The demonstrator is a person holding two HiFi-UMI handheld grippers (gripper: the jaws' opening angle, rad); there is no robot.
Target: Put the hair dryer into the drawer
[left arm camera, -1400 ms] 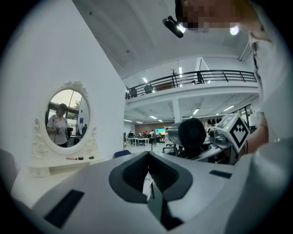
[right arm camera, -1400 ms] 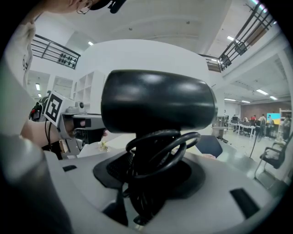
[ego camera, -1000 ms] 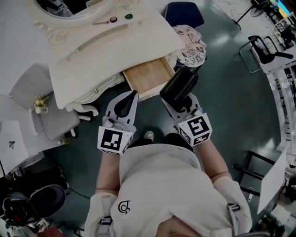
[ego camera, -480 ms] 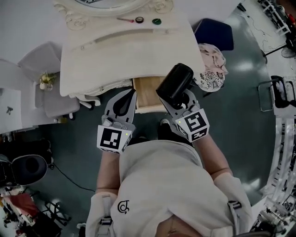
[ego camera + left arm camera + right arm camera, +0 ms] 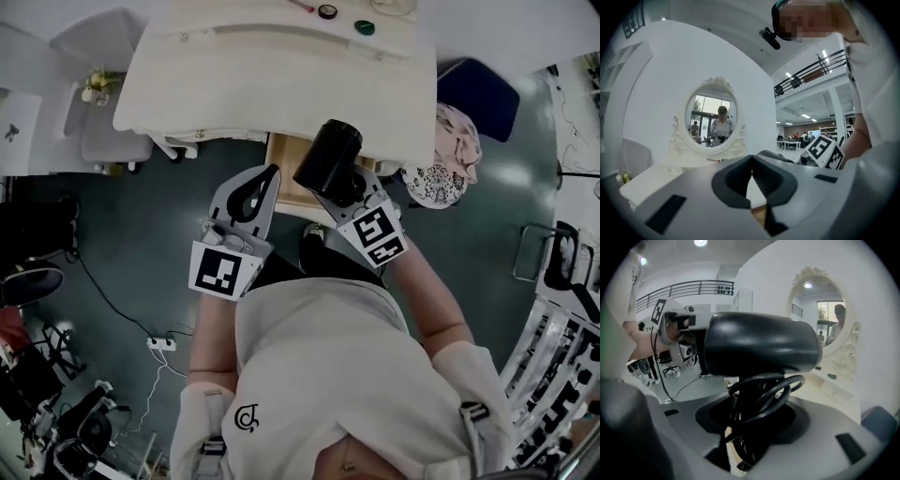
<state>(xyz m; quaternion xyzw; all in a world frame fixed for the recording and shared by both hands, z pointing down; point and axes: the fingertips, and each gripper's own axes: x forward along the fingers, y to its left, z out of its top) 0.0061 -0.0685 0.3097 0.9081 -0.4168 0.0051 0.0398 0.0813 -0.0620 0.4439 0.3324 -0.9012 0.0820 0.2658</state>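
Observation:
The black hair dryer (image 5: pixel 330 157) is held over the open wooden drawer (image 5: pixel 283 159) under the white dressing table (image 5: pixel 272 75). My right gripper (image 5: pixel 349 187) is shut on its handle, with the coiled cord bunched between the jaws. In the right gripper view the dryer's barrel (image 5: pixel 759 345) lies crosswise above the right gripper (image 5: pixel 754 404). My left gripper (image 5: pixel 265 178) hangs just left of the dryer at the drawer's front, shut and holding nothing. In the left gripper view the tips of the left gripper (image 5: pixel 751 159) meet, and a sliver of the drawer's wood (image 5: pixel 758 215) shows below them.
An oval mirror (image 5: pixel 712 117) stands at the table's back. Small items (image 5: pixel 364 27) lie on the tabletop. A stool piled with cloth (image 5: pixel 450 150) and a blue chair (image 5: pixel 478 89) stand right of the drawer, and a grey chair (image 5: pixel 103 141) stands left. A cable (image 5: pixel 122 300) runs across the floor.
Both grippers have come closer to the table. The right one has carried the hair dryer from beside the drawer to over it and tipped downward. The drawer stays open.

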